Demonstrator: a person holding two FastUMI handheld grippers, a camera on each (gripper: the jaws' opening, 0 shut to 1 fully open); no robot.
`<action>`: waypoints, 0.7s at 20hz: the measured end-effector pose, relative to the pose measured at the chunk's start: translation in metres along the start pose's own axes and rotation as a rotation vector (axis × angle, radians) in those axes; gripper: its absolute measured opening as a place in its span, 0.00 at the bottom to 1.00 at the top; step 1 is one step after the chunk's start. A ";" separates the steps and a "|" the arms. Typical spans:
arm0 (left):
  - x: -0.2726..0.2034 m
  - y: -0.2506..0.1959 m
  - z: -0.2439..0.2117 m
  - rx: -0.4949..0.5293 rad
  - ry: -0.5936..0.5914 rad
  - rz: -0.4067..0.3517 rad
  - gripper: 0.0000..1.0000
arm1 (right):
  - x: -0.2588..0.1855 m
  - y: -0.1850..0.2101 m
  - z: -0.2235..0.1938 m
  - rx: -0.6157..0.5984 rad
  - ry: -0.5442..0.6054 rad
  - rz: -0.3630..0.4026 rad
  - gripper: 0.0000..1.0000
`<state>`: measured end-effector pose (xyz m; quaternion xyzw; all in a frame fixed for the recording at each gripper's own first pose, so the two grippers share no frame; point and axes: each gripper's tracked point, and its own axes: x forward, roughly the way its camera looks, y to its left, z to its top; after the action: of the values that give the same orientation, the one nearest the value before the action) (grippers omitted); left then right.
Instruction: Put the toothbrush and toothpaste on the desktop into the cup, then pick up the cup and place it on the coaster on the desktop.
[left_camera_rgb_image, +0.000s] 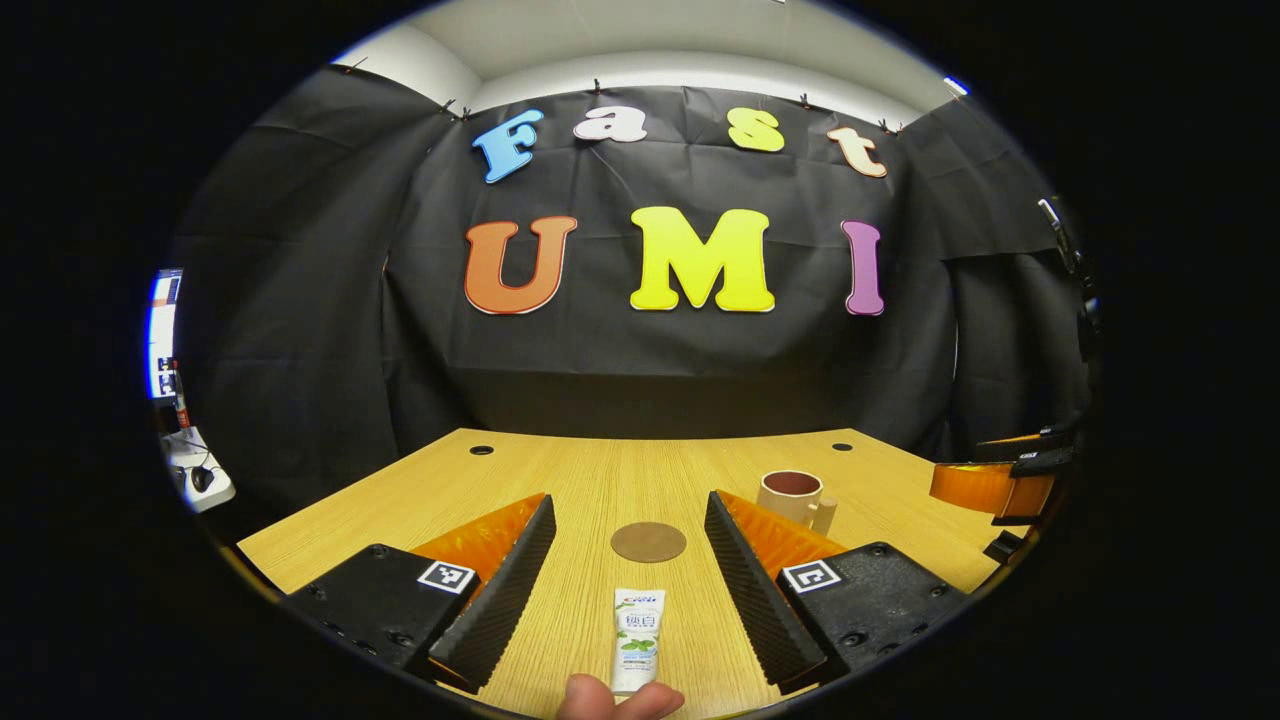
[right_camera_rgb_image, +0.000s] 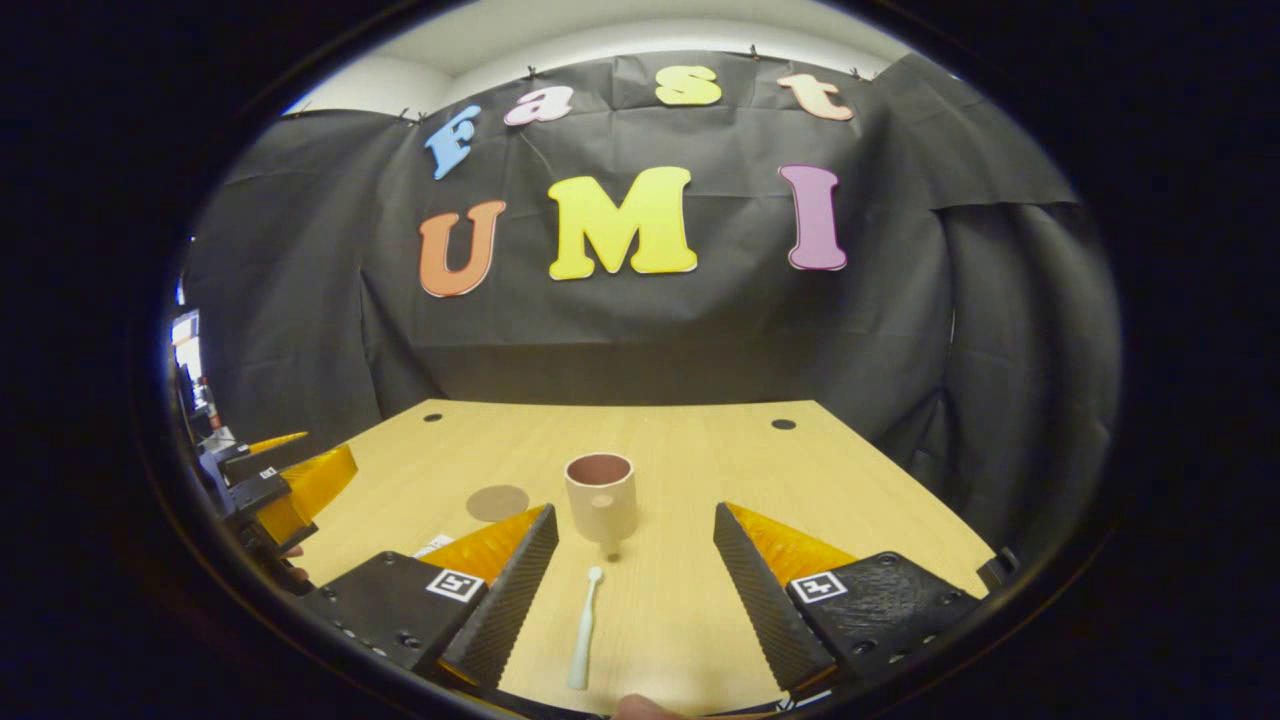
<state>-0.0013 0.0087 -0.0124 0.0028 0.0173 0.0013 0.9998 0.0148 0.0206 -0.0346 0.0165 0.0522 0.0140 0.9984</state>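
A wooden desktop (left_camera_rgb_image: 600, 480) is seen stretching ahead of both grippers, with black cloth hung behind it.

In the left gripper view, the left gripper (left_camera_rgb_image: 630, 560) is held just above the desktop with its two fingers spread wide; nothing is gripped between them. In the right gripper view, the right gripper (right_camera_rgb_image: 635, 560) is likewise held wide open and empty. The right gripper is also seen at the far right edge of the left gripper view, and the left gripper at the far left edge of the right gripper view.

A cup (right_camera_rgb_image: 600, 497) is stood upright on the desktop straight ahead of the right gripper, just beyond its fingertips, with its handle turned toward the camera. From the left gripper, the same cup (left_camera_rgb_image: 793, 497) is found ahead and to the right, just past the right-hand finger.

A toothpaste tube (left_camera_rgb_image: 638, 637) is laid flat between the left gripper's fingers, its length pointing forward, touched by neither. A fingertip (left_camera_rgb_image: 620, 698) is visible at its near end.

A round coaster (left_camera_rgb_image: 648, 541) is placed straight ahead of the left gripper, beyond the tube and apart from it; seen from the right gripper, the coaster (right_camera_rgb_image: 497, 502) lies to the left of the cup.

A toothbrush (right_camera_rgb_image: 585, 628) is laid on the desktop between the right gripper's fingers, nearer the left-hand one, its head toward the cup.
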 end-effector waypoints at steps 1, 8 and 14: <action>0.000 0.001 -0.004 0.000 0.010 0.001 0.96 | 0.002 0.001 -0.003 0.000 0.005 0.000 0.98; -0.004 0.008 -0.050 -0.014 0.103 -0.008 0.96 | 0.024 0.026 -0.056 -0.004 0.126 0.030 0.95; -0.007 0.017 -0.082 0.008 0.179 -0.012 0.96 | 0.048 0.049 -0.085 -0.066 0.233 0.052 0.95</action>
<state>-0.0113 0.0262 -0.0943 0.0065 0.1067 -0.0043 0.9943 0.0524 0.0741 -0.1227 -0.0168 0.1668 0.0434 0.9849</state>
